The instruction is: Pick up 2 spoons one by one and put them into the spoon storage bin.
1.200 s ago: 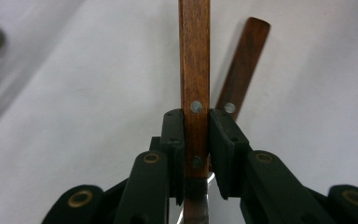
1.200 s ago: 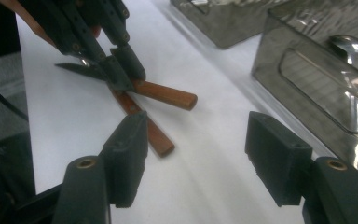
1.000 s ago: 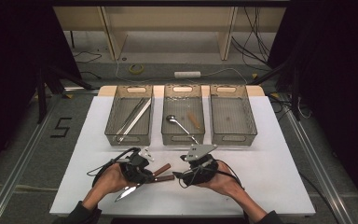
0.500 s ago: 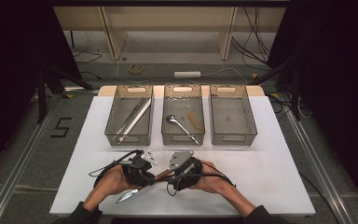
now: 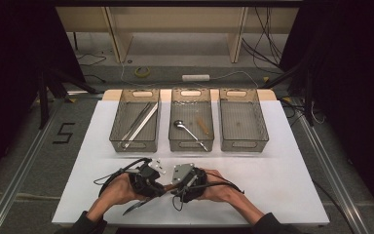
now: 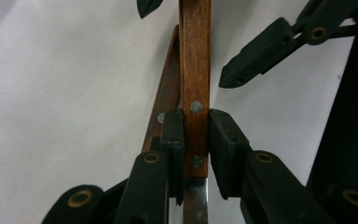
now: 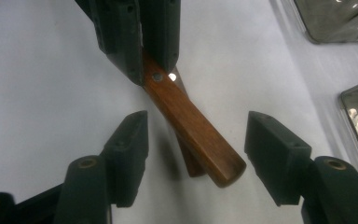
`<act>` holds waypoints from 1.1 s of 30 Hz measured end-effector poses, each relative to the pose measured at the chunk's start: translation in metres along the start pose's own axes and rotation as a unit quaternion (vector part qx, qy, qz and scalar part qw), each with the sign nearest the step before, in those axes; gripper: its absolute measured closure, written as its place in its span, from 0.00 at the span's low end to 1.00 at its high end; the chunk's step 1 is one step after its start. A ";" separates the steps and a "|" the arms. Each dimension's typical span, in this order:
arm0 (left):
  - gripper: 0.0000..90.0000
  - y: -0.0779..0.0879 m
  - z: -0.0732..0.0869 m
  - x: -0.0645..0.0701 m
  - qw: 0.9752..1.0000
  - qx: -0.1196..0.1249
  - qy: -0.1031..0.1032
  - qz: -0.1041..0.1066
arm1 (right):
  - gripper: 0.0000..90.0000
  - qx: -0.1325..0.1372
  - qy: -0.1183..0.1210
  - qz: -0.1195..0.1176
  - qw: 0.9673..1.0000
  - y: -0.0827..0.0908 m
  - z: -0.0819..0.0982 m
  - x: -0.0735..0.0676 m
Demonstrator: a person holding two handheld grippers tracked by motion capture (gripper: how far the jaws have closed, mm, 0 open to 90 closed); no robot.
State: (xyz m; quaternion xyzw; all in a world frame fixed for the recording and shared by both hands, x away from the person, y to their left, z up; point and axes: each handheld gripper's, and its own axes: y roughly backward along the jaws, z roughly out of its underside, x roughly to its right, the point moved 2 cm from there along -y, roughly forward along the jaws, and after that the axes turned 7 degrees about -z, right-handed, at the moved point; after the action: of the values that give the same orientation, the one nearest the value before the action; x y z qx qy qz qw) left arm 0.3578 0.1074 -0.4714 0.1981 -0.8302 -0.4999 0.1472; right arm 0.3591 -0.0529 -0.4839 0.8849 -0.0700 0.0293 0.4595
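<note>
Your right gripper (image 7: 193, 140) has just slid in beside your left gripper (image 6: 196, 140), which stays clamped on the wooden-handled knife (image 6: 195, 70) above the white table (image 5: 282, 180); its narrowing jaws straddle the handle untouching, so the handover isn't complete.

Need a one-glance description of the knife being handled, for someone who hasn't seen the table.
On the white table, look at the near edge in front of the three mesh trays, where the hands meet. The knife is clamped in the left gripper, with the right gripper open around its handle end. Unlike the metal utensils in the trays, it has a riveted brown wooden handle.
</note>
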 end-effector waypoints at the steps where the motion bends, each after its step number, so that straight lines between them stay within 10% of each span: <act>1: 0.84 0.000 0.000 0.001 1.000 0.002 0.001 0.002 | 0.47 -0.001 0.002 0.000 1.000 0.000 0.000 0.000; 33: 0.81 0.015 -0.006 0.006 0.999 -0.021 0.001 0.033 | 0.79 -0.035 0.138 0.022 0.990 0.010 0.001 -0.019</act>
State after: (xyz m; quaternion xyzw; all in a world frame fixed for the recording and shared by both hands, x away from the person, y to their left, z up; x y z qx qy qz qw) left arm 0.3525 0.1060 -0.4550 0.1680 -0.8254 -0.5119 0.1685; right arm 0.3387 -0.0576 -0.4786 0.8540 -0.0264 0.1593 0.4946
